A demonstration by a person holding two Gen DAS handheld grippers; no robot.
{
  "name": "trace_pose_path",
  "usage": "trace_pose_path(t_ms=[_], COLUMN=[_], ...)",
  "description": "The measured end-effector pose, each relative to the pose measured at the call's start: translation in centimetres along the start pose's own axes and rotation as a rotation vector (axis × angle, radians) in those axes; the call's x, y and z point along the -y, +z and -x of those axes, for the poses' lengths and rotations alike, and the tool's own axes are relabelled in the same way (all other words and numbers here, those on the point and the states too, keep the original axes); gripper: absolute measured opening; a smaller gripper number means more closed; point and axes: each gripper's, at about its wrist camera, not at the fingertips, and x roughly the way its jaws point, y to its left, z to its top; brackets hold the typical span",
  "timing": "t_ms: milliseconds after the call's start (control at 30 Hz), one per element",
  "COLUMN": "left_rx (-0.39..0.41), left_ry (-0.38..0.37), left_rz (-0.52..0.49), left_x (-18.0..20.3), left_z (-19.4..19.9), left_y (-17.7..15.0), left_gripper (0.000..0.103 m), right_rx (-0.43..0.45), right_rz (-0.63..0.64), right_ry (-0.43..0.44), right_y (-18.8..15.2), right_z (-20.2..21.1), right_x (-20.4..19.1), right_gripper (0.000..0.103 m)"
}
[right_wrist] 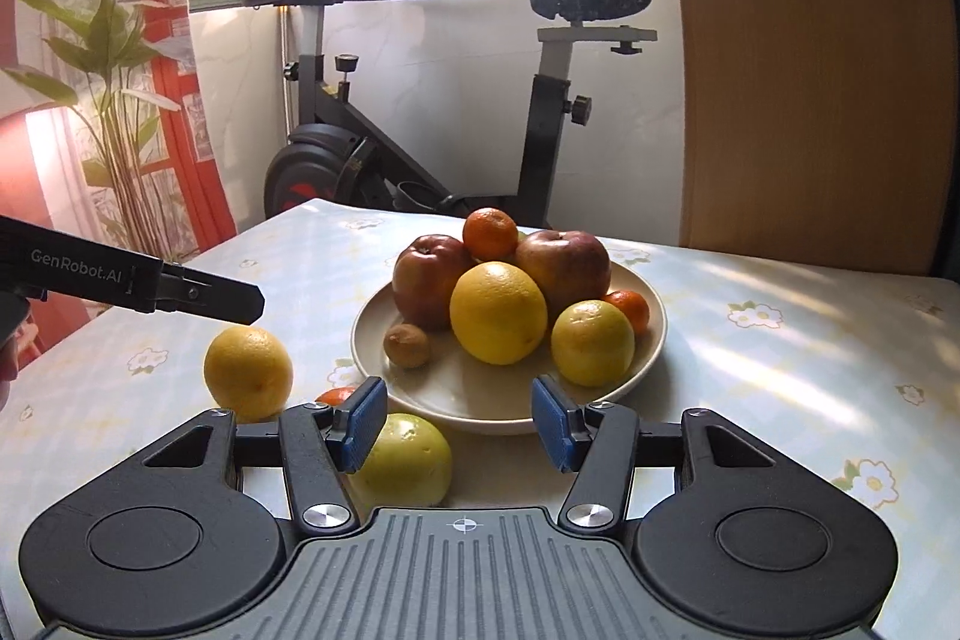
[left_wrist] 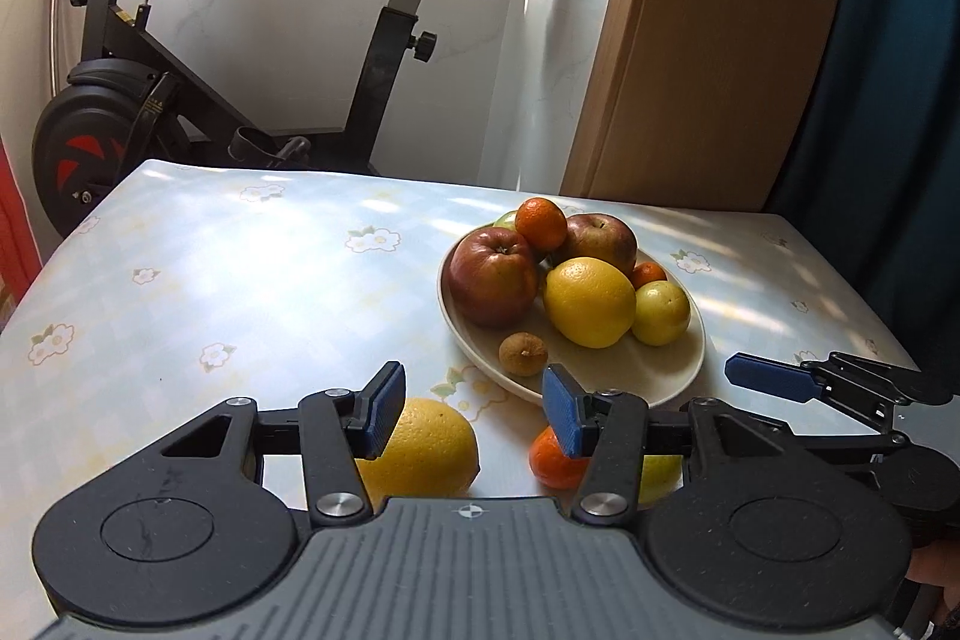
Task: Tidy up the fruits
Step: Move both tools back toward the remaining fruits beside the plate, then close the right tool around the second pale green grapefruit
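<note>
A beige plate (left_wrist: 636, 370) (right_wrist: 480, 400) holds two red apples, a large yellow citrus (left_wrist: 591, 301) (right_wrist: 498, 313), tangerines, a yellow-green fruit and a small brown fruit (left_wrist: 523, 353). Loose on the table lie a yellow citrus (left_wrist: 429, 445) (right_wrist: 248, 370), a tangerine (left_wrist: 555, 457) (right_wrist: 338, 395) and a green-yellow fruit (right_wrist: 405, 460) (left_wrist: 660, 475). My left gripper (left_wrist: 474, 409) is open and empty, above the loose citrus and tangerine. My right gripper (right_wrist: 459, 421) is open and empty, over the green-yellow fruit, just before the plate.
The table (left_wrist: 240, 280) has a pale floral cloth. An exercise bike (left_wrist: 180, 70) stands behind its far edge. A wooden panel (left_wrist: 708, 40) is at the back right. A plant (right_wrist: 114, 70) stands at the left.
</note>
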Motion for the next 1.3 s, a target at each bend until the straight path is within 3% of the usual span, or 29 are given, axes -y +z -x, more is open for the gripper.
trace_pose_path(t_ms=[267,1000,1300], left_rx=[0.026,-0.001,-0.012], left_ry=[0.008,0.009,0.006], left_rz=[-0.026,-0.028,-0.044], left_x=[0.5,1.0,1.4], left_z=[0.7,0.2,0.3], left_y=[-1.3,-2.8,-3.0], left_gripper=[0.053,0.053,0.053], right_rx=[-0.011,-0.1,-0.096], right_rz=[0.007,0.058,0.075], right_ry=[0.044,0.052,0.055], right_y=[-0.4,-1.9,-2.1], right_z=[-0.4,-2.2,-2.0], right_x=[-1.4,-1.7,-2.0], right_gripper=[0.05,0.048,0.042])
